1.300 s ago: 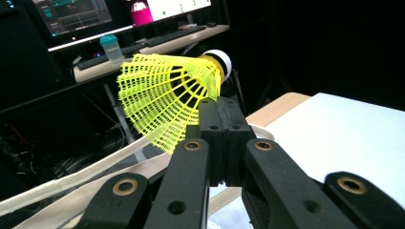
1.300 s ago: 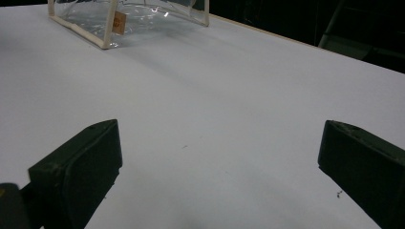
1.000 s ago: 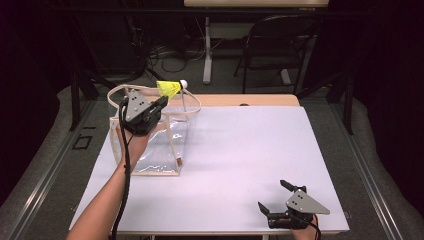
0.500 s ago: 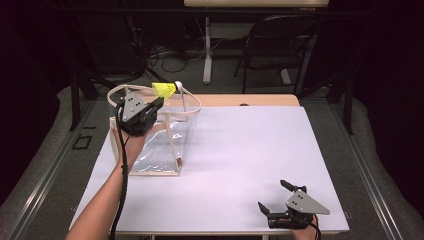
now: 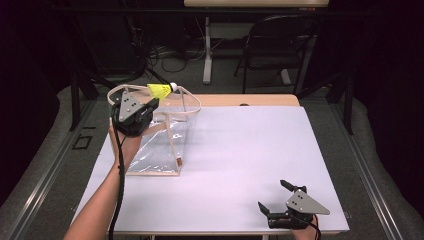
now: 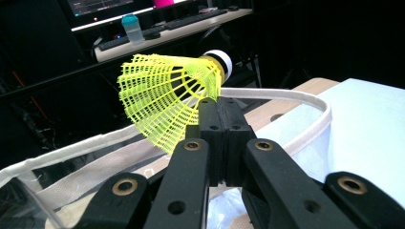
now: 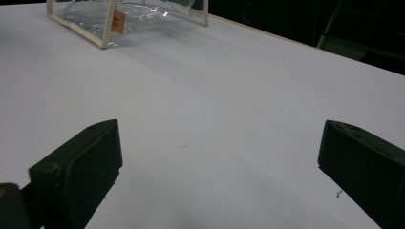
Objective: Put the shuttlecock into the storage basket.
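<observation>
Yellow shuttlecock in left gripper above clear bag.

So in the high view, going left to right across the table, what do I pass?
Left tool holding the yellow shuttlecock over the clear bag → bare white table → right tool, open, at the near right corner.
</observation>
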Motion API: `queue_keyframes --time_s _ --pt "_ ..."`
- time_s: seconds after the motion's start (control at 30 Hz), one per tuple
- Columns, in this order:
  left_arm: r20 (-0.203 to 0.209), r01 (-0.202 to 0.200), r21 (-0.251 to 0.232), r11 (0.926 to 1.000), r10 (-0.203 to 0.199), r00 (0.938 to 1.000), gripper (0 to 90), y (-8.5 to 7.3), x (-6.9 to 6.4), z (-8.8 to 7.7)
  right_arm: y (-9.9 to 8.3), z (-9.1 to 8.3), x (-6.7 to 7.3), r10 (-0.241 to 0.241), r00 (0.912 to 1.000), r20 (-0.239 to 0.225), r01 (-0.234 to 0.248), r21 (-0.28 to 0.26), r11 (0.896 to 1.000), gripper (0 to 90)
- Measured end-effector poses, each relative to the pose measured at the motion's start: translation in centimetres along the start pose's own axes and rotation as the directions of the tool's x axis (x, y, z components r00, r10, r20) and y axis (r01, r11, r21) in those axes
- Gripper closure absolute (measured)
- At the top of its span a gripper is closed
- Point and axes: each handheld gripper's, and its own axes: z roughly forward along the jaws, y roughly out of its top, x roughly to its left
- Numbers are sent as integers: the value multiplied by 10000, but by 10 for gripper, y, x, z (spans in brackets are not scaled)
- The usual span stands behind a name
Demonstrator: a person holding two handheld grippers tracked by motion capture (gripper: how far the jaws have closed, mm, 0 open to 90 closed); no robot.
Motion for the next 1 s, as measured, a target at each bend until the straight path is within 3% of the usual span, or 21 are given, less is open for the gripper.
queue_keyframes --time_s 1.0 --pt "-376 236 404 9989 -221 9990 900 -17 9 -3 0 1 1 -13 10000 1 13 22 10000 8"
